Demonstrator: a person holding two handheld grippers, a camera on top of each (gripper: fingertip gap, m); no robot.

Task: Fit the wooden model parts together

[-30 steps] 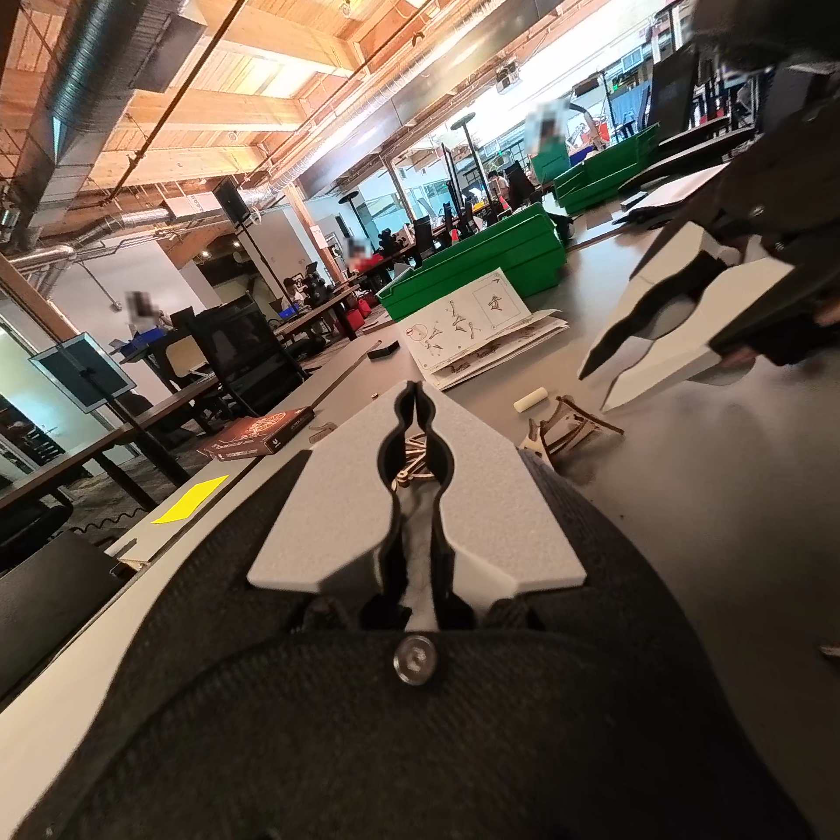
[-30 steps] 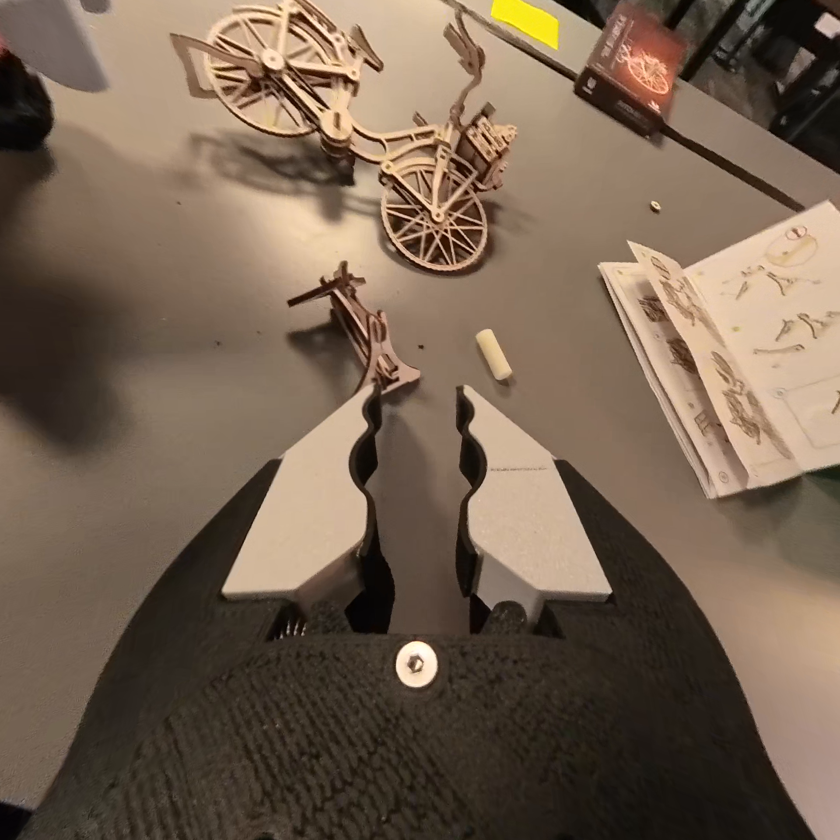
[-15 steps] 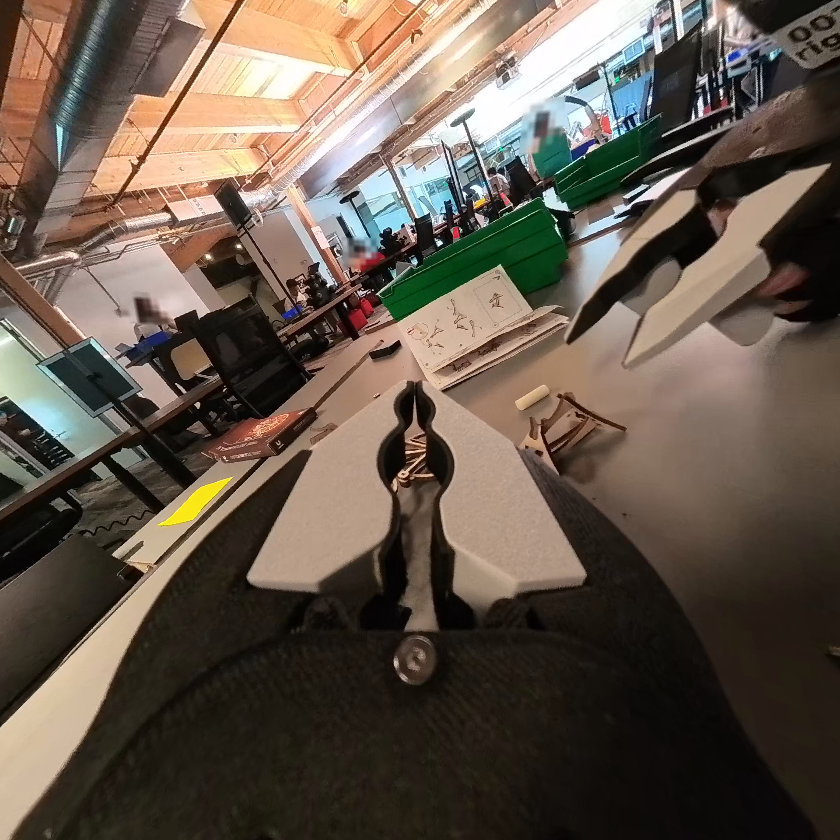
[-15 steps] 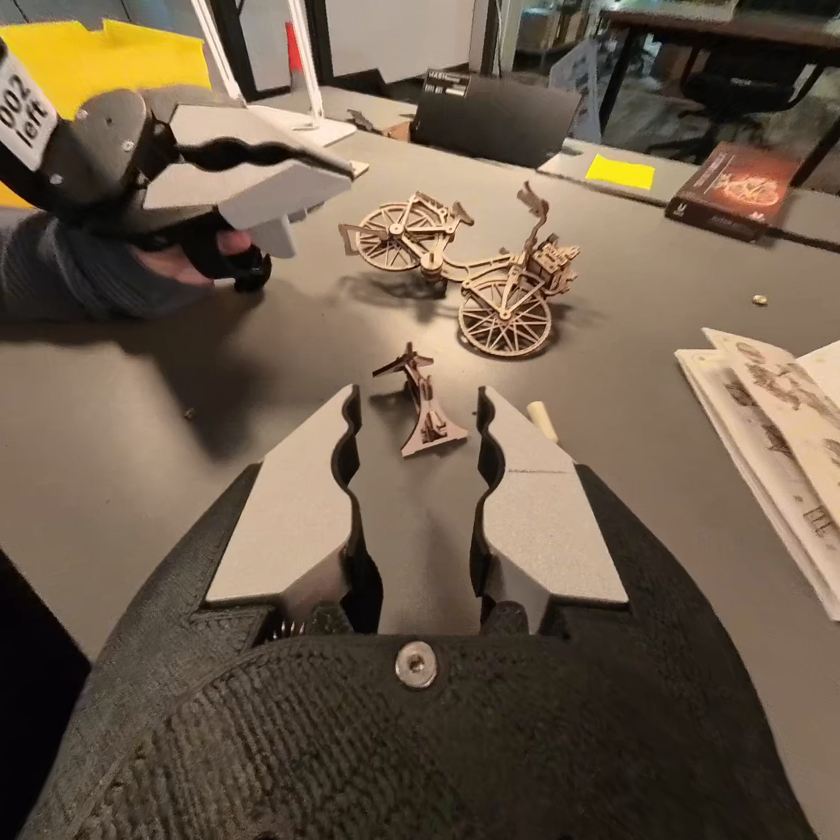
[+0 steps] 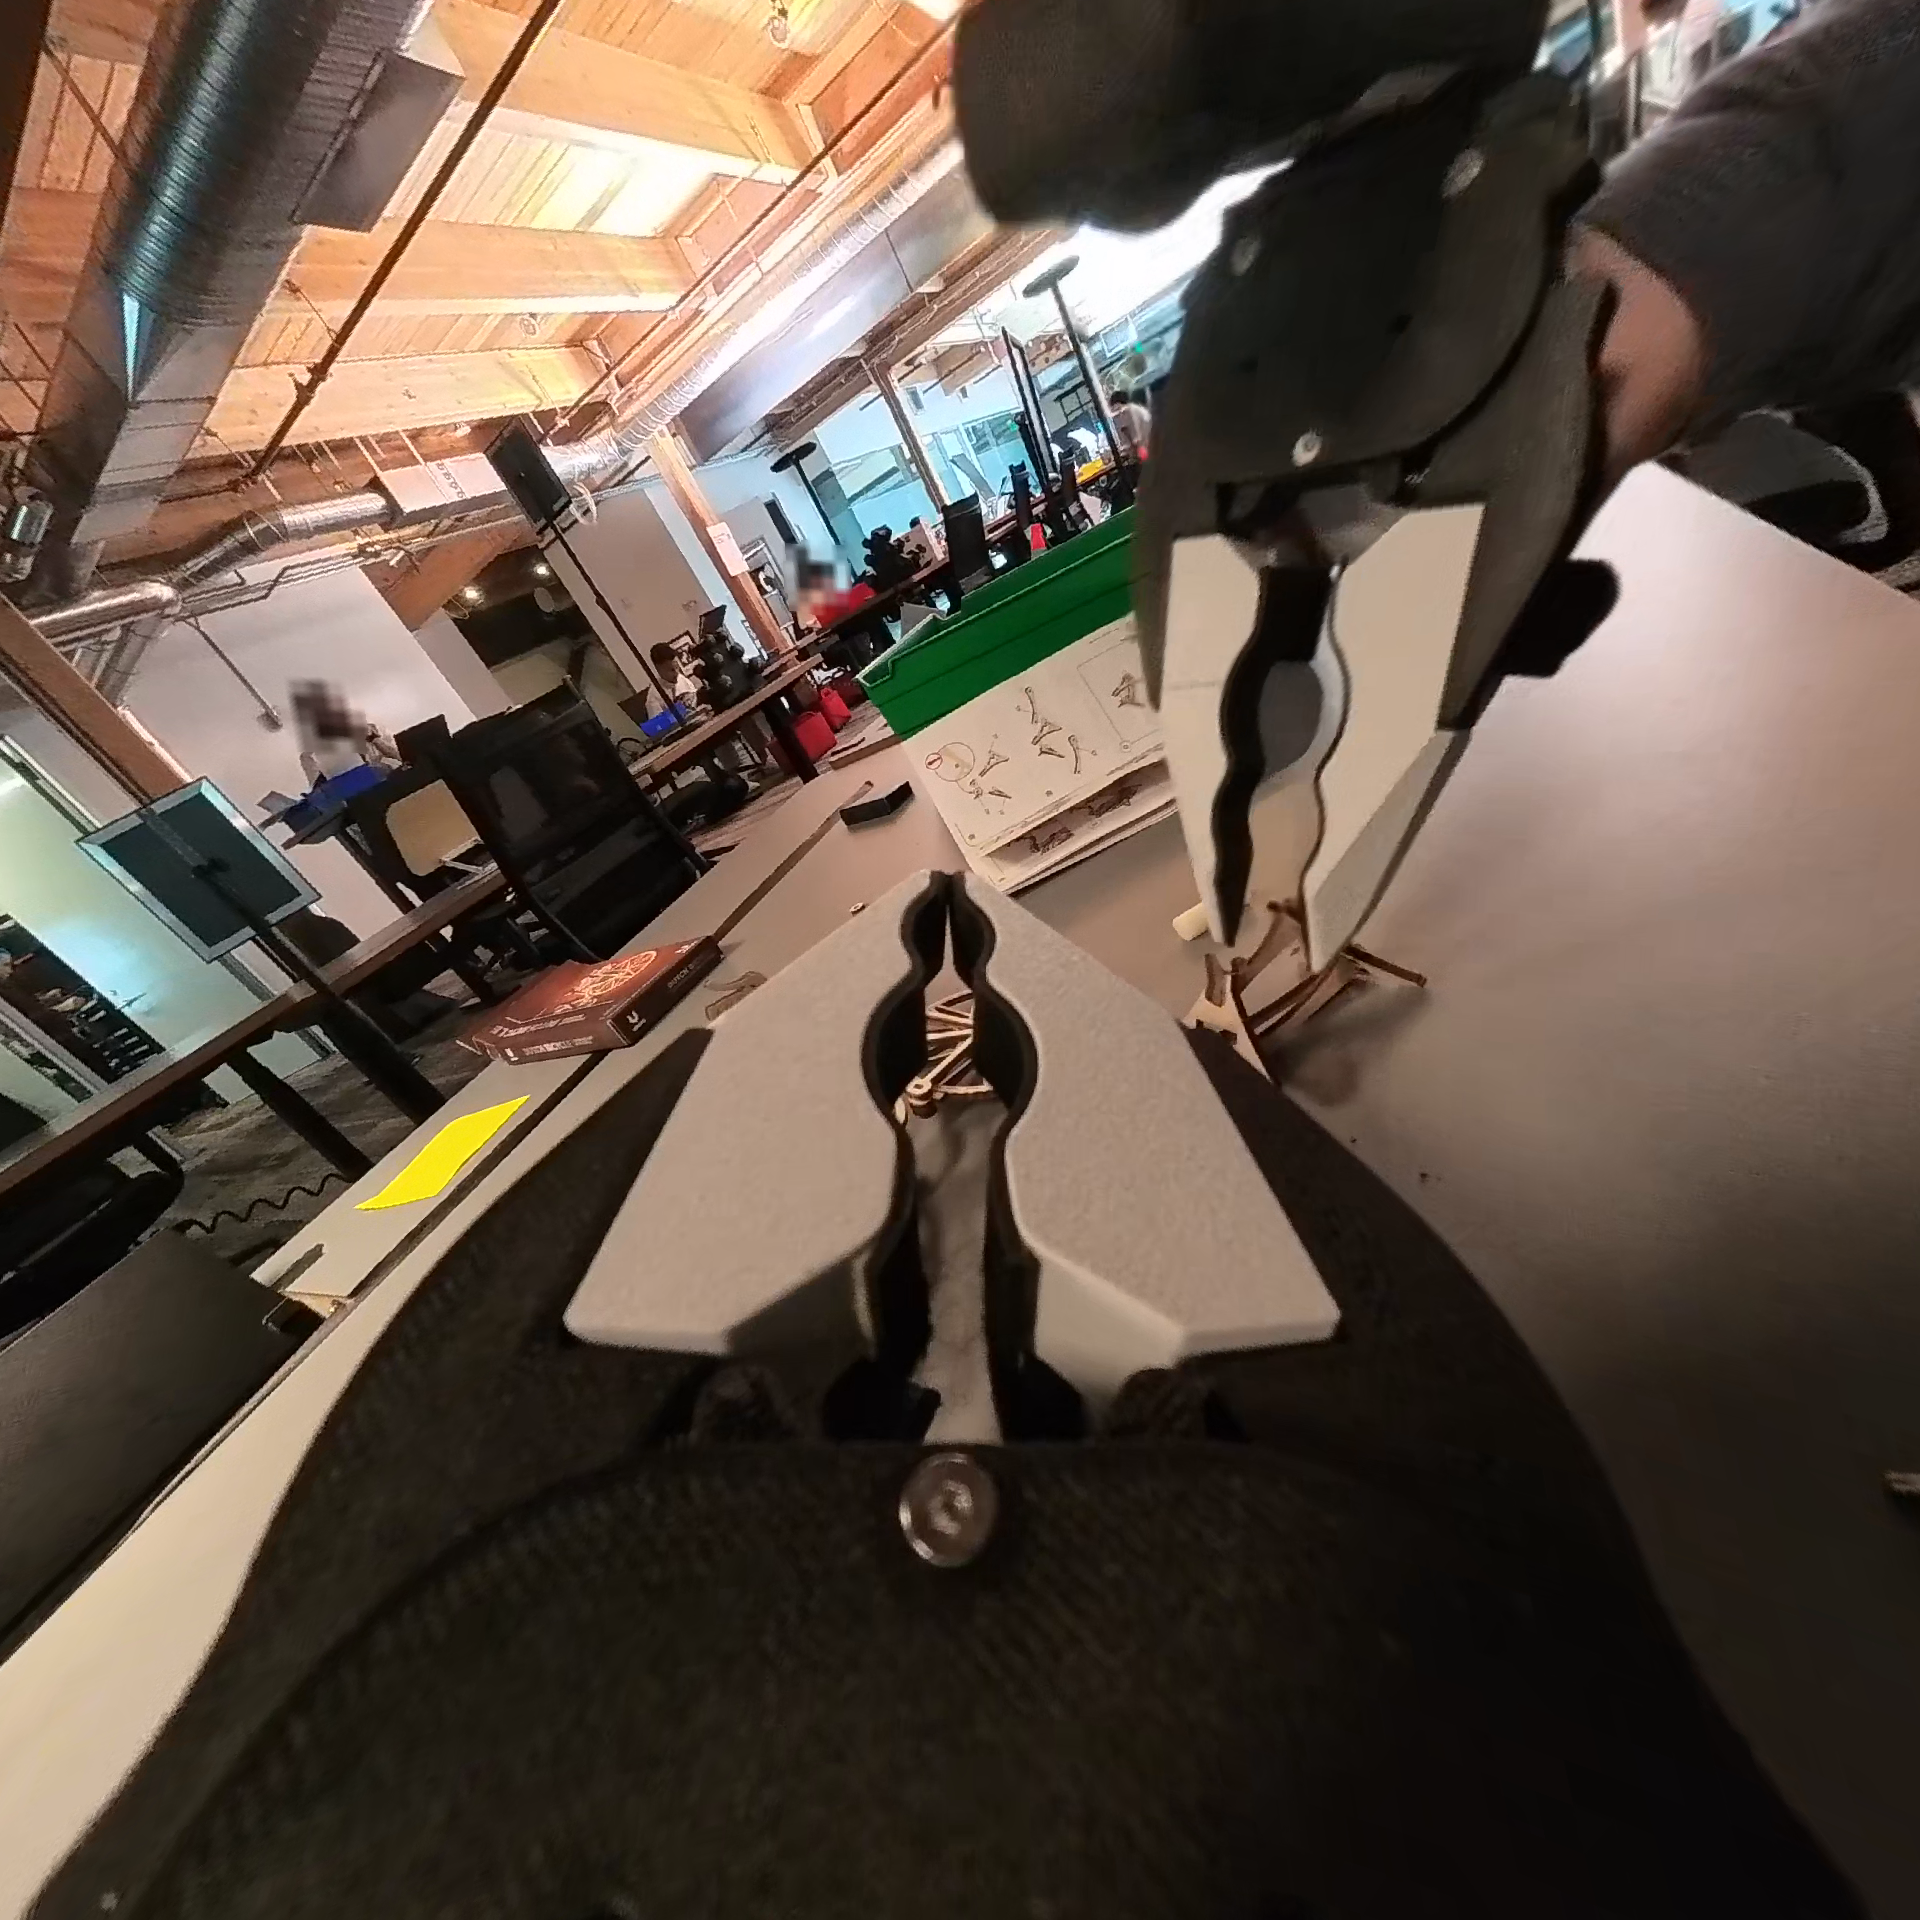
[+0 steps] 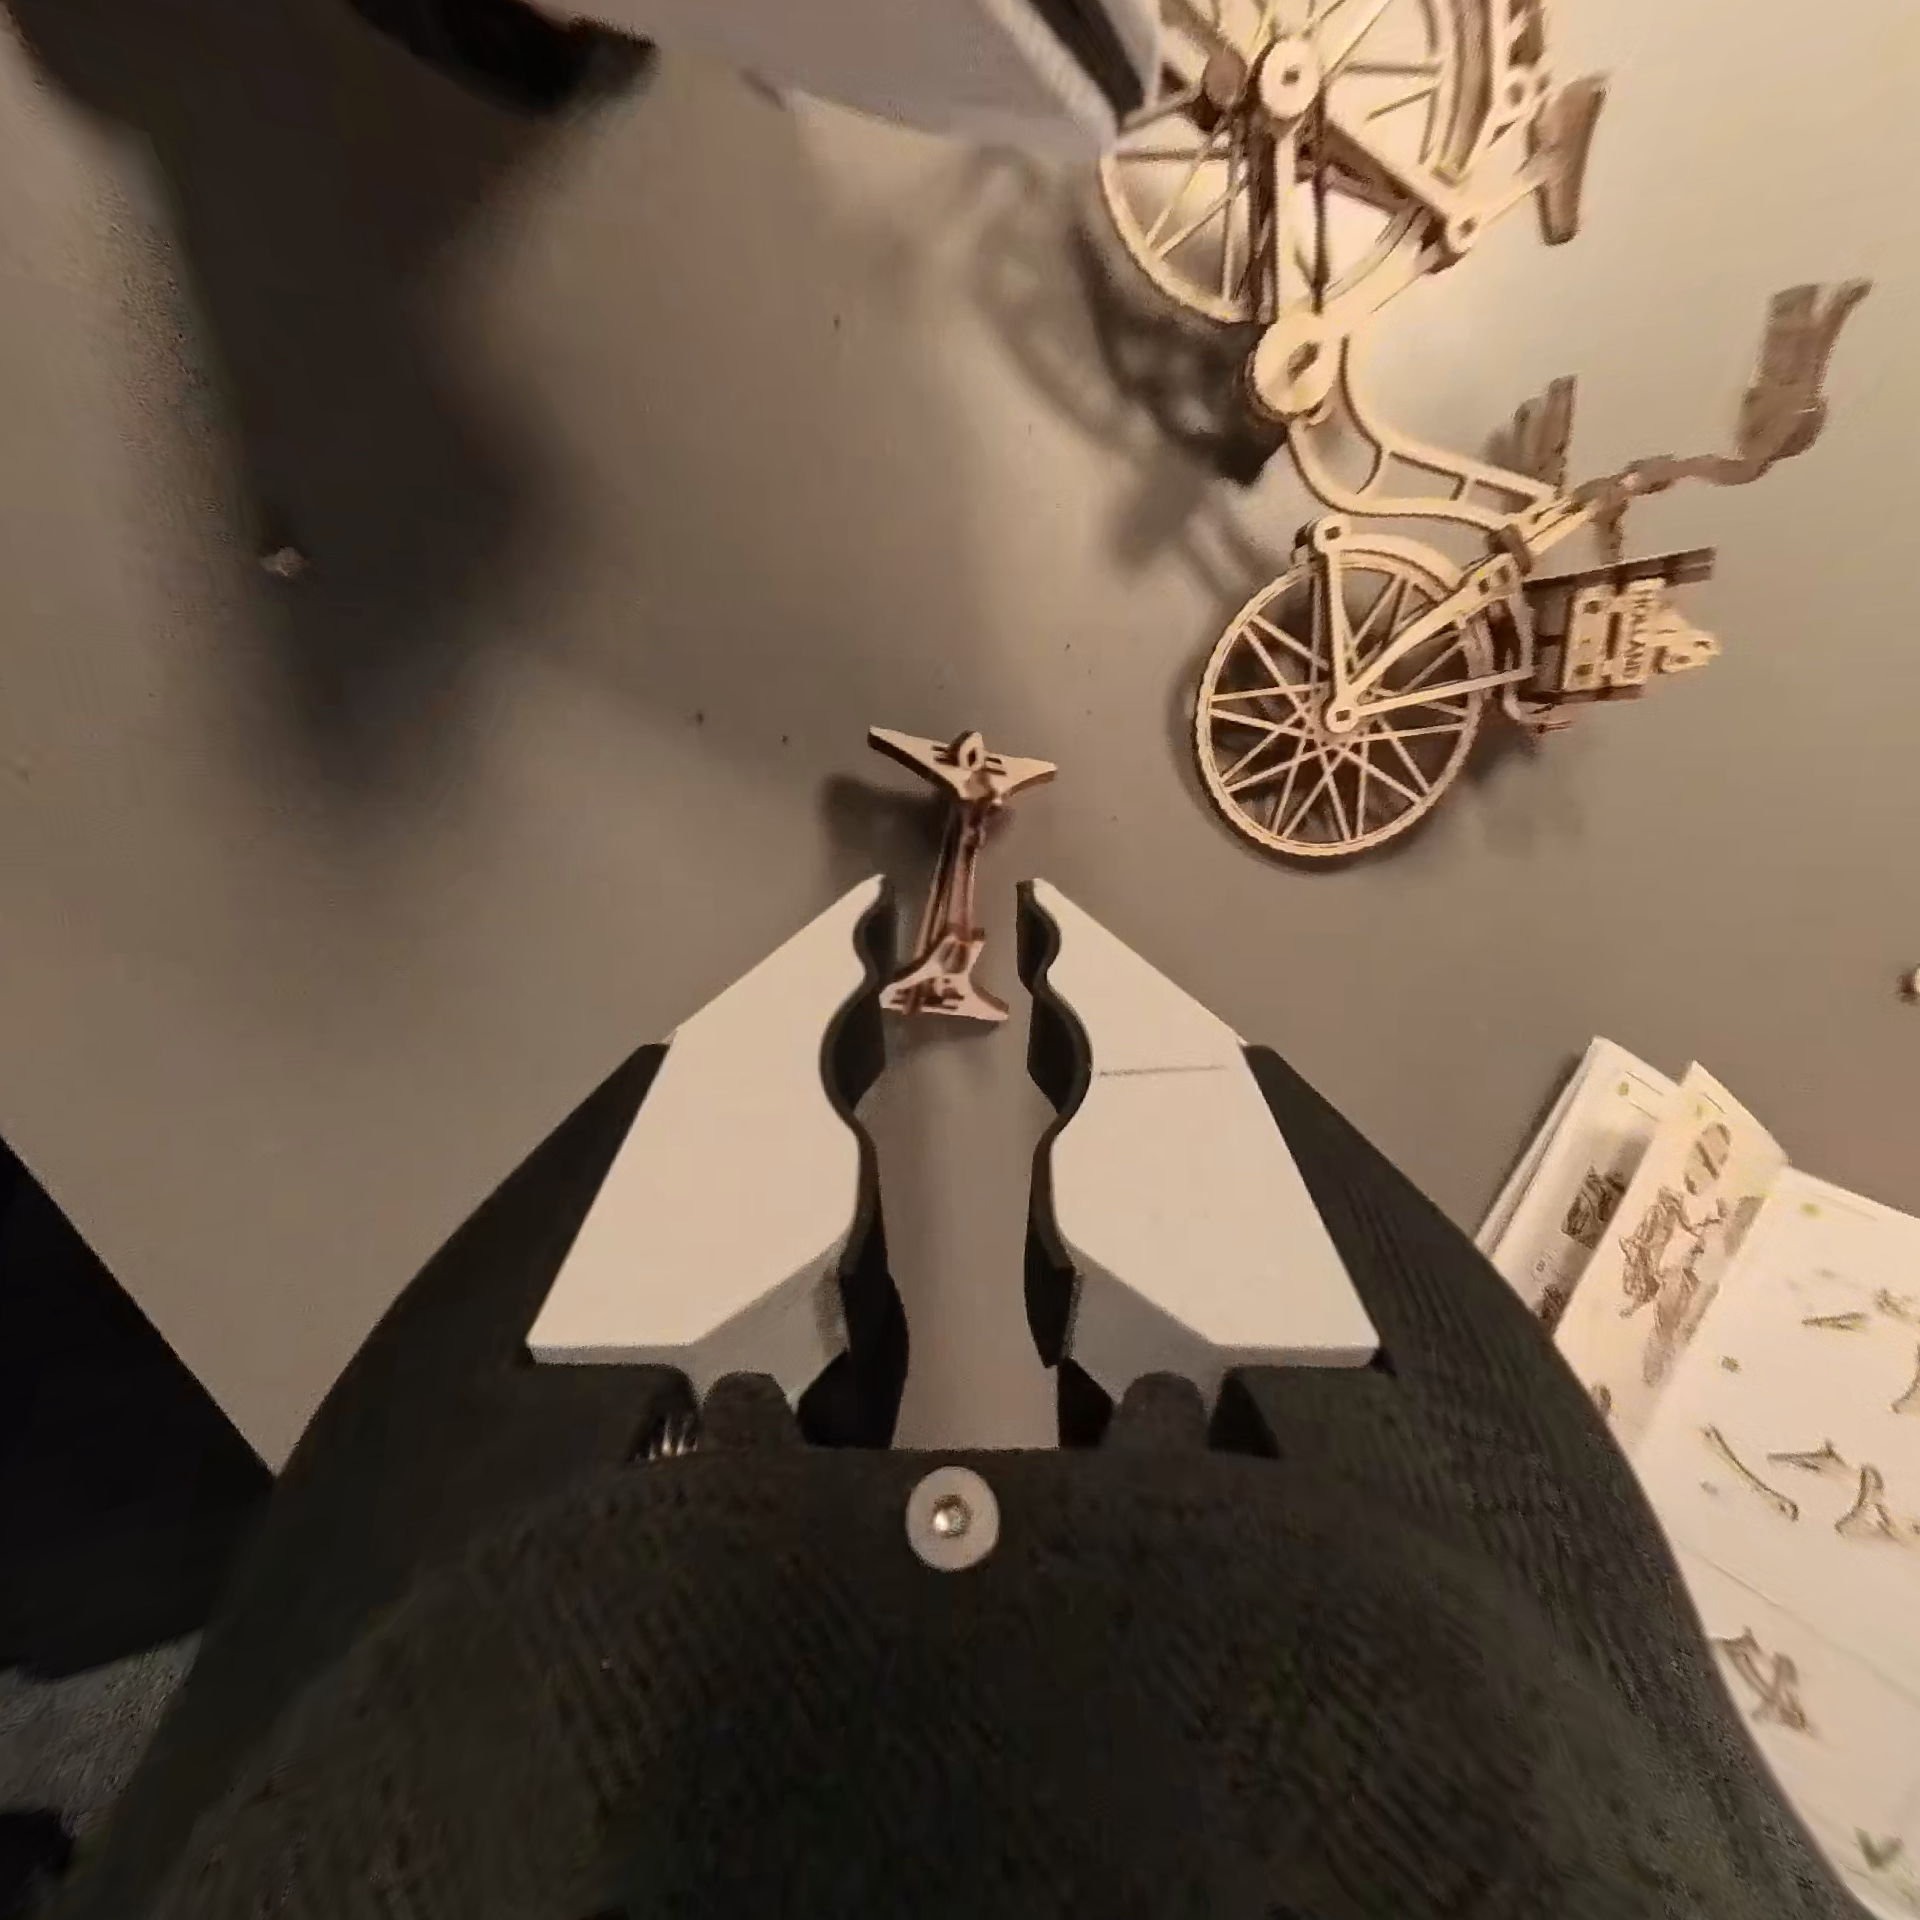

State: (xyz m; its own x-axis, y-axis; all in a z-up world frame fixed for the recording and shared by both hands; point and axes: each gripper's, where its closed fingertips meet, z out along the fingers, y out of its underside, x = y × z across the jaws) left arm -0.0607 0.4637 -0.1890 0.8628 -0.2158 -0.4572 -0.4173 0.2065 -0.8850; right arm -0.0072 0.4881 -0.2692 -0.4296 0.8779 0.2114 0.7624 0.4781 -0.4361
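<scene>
A small wooden stand-like part [image 6: 961,774] lies on the grey table [image 6: 520,831]. My right gripper [image 6: 956,894] is open and points down at it, one fingertip on each side of its near end, apart from it. The left wrist view shows the right gripper [image 5: 1273,920] just above the part [image 5: 1314,987]. A wooden model bicycle [image 6: 1340,707] stands to the right of the part. My left gripper [image 5: 940,888] is shut and empty, held low over the table. A bicycle wheel [image 5: 945,1049] shows through the gap behind its fingers.
An open instruction booklet [image 6: 1714,1351] lies at the right, also in the left wrist view [image 5: 1039,748]. Behind it stands a green bin [image 5: 997,634]. A small white cylinder [image 5: 1190,923], a brown box [image 5: 603,1003] and a yellow note [image 5: 442,1153] lie on the table.
My right gripper has swung in and tipped downward, so its open fingertips now straddle the small wooden part. The left gripper has stayed shut and still.
</scene>
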